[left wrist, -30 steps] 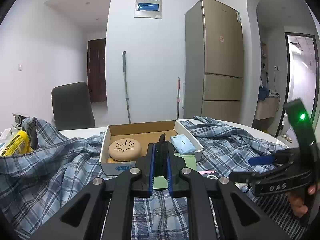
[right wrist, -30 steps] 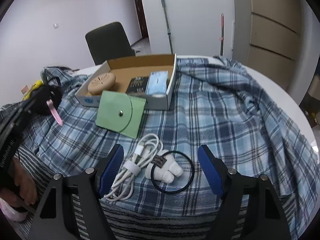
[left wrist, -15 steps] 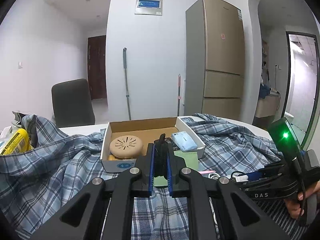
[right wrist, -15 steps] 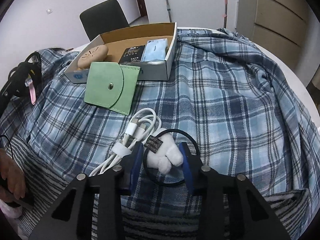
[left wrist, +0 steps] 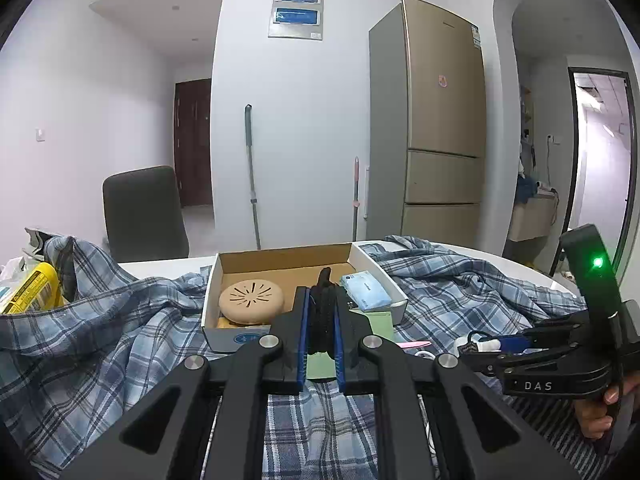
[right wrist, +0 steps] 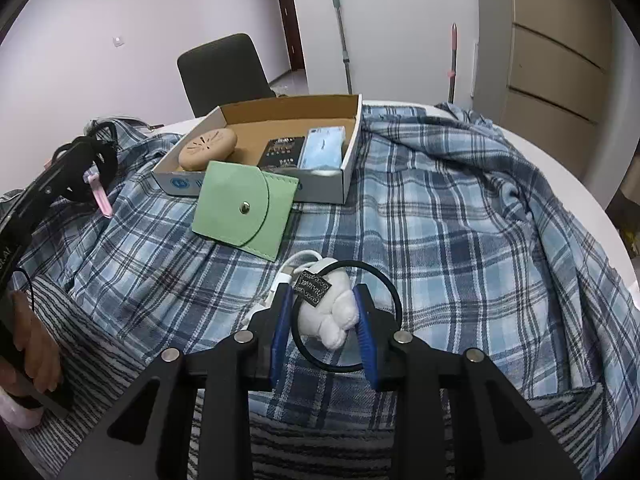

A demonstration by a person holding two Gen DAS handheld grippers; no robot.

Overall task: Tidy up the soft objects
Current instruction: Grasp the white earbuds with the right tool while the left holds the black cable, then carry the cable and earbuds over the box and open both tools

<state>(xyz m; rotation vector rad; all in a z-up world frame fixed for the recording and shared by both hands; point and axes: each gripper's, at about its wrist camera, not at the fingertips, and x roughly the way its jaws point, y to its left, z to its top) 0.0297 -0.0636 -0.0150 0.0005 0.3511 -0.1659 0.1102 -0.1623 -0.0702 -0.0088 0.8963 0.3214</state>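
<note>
Desk: a plaid cloth (right wrist: 440, 208) covers it.
Right claw (right wrist: 323, 320): closing on your white plush hair tie (right wrist: 334, 312) — light, squashy; pinch the plush, not the thin band.
Left claw (left wrist: 321, 320): clamped on a black tie (left wrist: 322, 304).
Beyond: green pouch (right wrist: 244, 208), then the box (right wrist: 348, 160) — likely destination.
</note>
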